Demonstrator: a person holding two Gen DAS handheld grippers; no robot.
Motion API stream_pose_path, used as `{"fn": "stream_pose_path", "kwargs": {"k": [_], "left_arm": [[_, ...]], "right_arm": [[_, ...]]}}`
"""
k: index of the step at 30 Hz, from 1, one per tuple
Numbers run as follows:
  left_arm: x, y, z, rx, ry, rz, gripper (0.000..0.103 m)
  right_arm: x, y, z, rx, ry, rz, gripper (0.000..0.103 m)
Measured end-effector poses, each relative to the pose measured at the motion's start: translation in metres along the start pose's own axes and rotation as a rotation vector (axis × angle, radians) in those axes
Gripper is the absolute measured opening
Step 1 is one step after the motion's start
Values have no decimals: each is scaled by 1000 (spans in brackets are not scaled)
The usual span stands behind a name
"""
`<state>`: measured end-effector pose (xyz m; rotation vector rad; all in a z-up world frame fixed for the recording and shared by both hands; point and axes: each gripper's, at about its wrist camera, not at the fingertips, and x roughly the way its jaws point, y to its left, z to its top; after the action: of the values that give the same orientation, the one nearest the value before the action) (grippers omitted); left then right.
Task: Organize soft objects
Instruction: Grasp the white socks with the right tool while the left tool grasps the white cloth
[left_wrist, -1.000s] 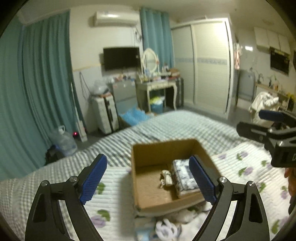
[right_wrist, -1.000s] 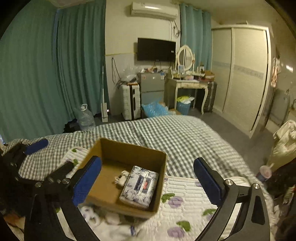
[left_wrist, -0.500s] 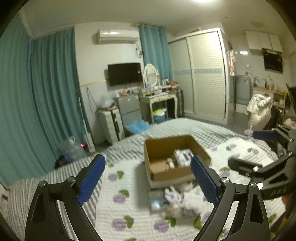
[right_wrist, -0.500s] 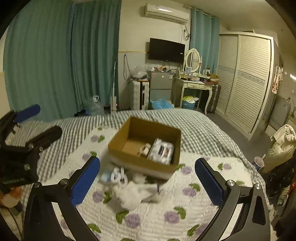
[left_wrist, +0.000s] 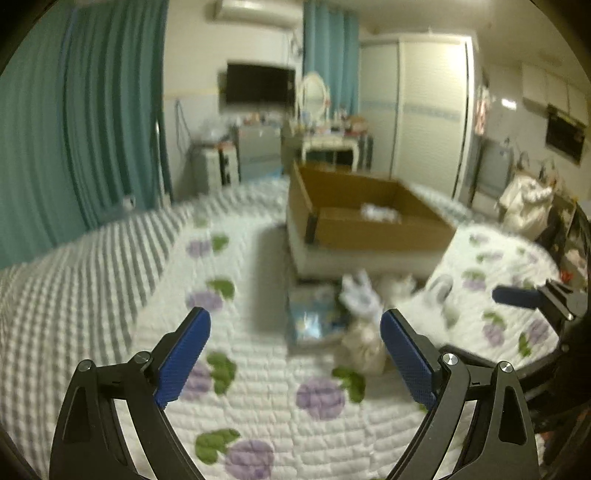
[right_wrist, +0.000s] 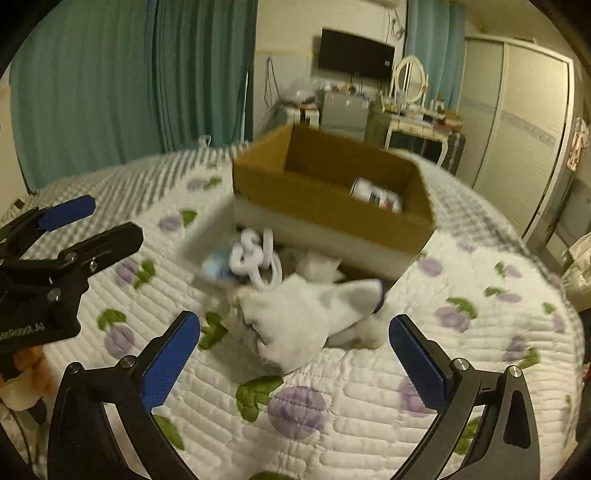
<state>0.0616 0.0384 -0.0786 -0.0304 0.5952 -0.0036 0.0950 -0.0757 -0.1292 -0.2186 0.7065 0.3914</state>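
Observation:
An open cardboard box (left_wrist: 384, 229) (right_wrist: 325, 199) stands on the quilted bed with a tissue pack (right_wrist: 375, 195) inside. In front of it lies a pile of soft things: a white plush toy (right_wrist: 306, 314), white loops (right_wrist: 255, 258), a blue packet (left_wrist: 312, 317) and a beige bundle (left_wrist: 362, 349). My left gripper (left_wrist: 295, 358) is open and empty, low over the quilt before the pile; it also shows at the left of the right wrist view (right_wrist: 79, 225). My right gripper (right_wrist: 293, 354) is open and empty, just short of the plush toy.
The bed has a white quilt with purple flowers (left_wrist: 258, 387) over a grey checked sheet (left_wrist: 74, 266). Teal curtains (left_wrist: 92, 129), a dresser with mirror (left_wrist: 317, 140), a wall TV (right_wrist: 354, 55) and a wardrobe (left_wrist: 432, 110) stand beyond the bed.
Both grippers have dropped lower and come closer to the pile in front of the box. The box now looks larger in both views. Both jaws stay open.

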Motion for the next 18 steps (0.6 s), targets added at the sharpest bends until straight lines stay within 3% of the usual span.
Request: {"fn": "stream_pose_path", "kwargs": {"k": [4, 8, 12, 18], "left_arm": [[16, -2, -12, 19, 59, 25, 95], [22, -8, -18, 38, 77, 19, 95], [25, -12, -22, 55, 94, 24, 95], [25, -18, -24, 50, 104, -2, 93]], "right_arm": [[32, -6, -10, 29, 53, 11, 100], [48, -11, -19, 65, 87, 31, 86], [48, -13, -23, 86, 84, 89, 47], [9, -16, -20, 74, -10, 90, 36]]}}
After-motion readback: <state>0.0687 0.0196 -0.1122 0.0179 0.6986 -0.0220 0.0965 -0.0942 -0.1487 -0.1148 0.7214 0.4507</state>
